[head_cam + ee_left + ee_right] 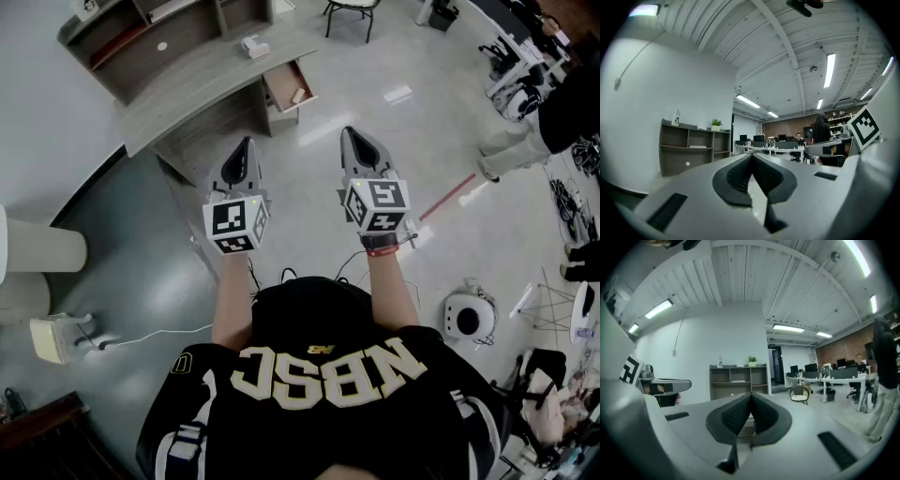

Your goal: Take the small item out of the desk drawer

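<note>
The grey desk (202, 80) stands ahead at the upper left in the head view. Its drawer (281, 80) is pulled out, and a small pale item (299, 95) lies inside. Both grippers are held out in the air well short of the desk. My left gripper (246, 143) is shut and holds nothing; in its own view the pads meet at the tip (752, 155). My right gripper (352, 134) is shut and empty as well, with its pads together (751, 394). The shelf unit (738, 378) on the desk shows far off in the right gripper view.
A small white box (253, 46) sits on the desk top. A chair (352, 9) stands beyond the drawer. A person (530, 131) stands at the right near a red floor line (448, 197). A round white device (469, 317) and cables lie on the floor behind.
</note>
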Available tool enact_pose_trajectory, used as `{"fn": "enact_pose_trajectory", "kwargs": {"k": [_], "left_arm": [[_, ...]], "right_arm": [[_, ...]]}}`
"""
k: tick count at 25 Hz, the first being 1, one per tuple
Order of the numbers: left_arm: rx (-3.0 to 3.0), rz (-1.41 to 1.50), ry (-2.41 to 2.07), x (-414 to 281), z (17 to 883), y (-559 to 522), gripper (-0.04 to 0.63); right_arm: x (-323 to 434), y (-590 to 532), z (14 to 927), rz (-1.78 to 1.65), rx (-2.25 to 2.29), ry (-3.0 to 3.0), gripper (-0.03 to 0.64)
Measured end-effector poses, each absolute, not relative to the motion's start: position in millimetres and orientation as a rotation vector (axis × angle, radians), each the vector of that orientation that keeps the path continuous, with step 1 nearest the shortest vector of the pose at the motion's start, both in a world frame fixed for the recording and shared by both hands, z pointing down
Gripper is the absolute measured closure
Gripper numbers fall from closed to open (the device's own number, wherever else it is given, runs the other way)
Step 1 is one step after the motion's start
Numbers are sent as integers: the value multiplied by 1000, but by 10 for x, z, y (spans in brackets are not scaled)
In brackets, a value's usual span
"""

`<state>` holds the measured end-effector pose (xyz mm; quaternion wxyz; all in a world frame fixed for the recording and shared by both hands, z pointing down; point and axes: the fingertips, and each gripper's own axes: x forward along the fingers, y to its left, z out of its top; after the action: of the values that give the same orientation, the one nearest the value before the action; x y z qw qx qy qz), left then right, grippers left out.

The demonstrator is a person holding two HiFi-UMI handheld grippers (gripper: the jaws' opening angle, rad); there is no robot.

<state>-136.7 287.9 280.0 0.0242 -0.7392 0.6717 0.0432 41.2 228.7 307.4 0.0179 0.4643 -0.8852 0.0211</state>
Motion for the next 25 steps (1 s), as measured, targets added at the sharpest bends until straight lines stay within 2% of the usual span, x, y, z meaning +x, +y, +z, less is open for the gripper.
{"fn": "enact_pose_trajectory", "kwargs": {"k": [7,15,25], "left_arm": [[-2325,96,2063,-1663,2971,2977,583],[-2293,84,2124,-1804,3100,2721,583],[-2280,69,2155,-1708,3187,1610,583]], "right_arm": [[-45,2450,3213,87,1399,-2732,612],[-89,2212,3394,276,1398,-2735,612],[-333,1002,3533,296,1270,-2796,611]]}}
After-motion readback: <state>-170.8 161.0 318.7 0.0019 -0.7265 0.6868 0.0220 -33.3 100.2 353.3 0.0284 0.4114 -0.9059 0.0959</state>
